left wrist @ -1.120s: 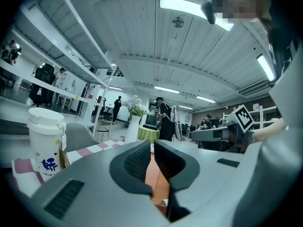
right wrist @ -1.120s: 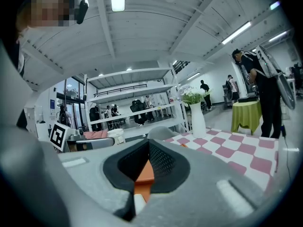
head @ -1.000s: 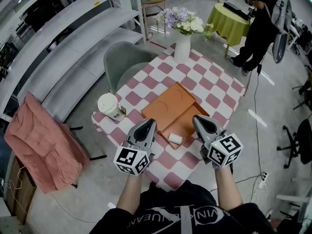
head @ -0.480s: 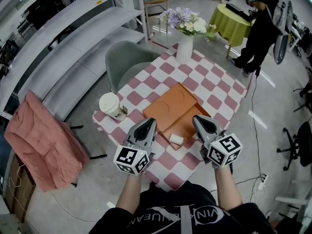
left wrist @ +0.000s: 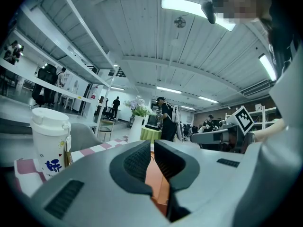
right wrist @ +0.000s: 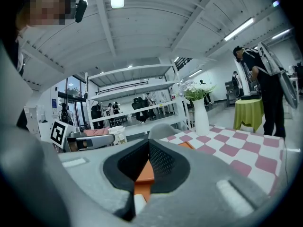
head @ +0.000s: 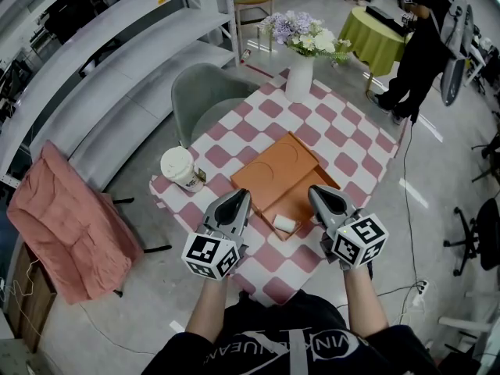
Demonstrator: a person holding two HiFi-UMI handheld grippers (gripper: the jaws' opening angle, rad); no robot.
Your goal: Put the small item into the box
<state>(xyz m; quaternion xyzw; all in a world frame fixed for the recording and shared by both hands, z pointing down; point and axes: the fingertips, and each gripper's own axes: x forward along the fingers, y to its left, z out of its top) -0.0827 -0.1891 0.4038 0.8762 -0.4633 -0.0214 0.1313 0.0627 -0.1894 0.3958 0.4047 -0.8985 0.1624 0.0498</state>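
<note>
An orange flat box (head: 301, 201) lies on the checkered table (head: 344, 139), its lid (head: 273, 169) slid toward the far left. A small white item (head: 283, 223) rests at the near end of the box's open part. My left gripper (head: 237, 201) hovers just left of the item, jaws shut and empty. On the other side of the item, my right gripper (head: 320, 197) is also shut with nothing held. In the left gripper view the orange box (left wrist: 158, 183) shows past the left gripper (left wrist: 152, 148). In the right gripper view the box (right wrist: 143, 174) shows past the right gripper (right wrist: 149, 145).
A white lidded paper cup (head: 179, 168) stands at the table's left corner. A white vase with flowers (head: 300, 75) is at the far corner. A grey chair (head: 205, 104) sits behind the table. A person (head: 422, 45) stands by a green-covered table (head: 373, 37). A pink cloth (head: 66, 225) hangs at the left.
</note>
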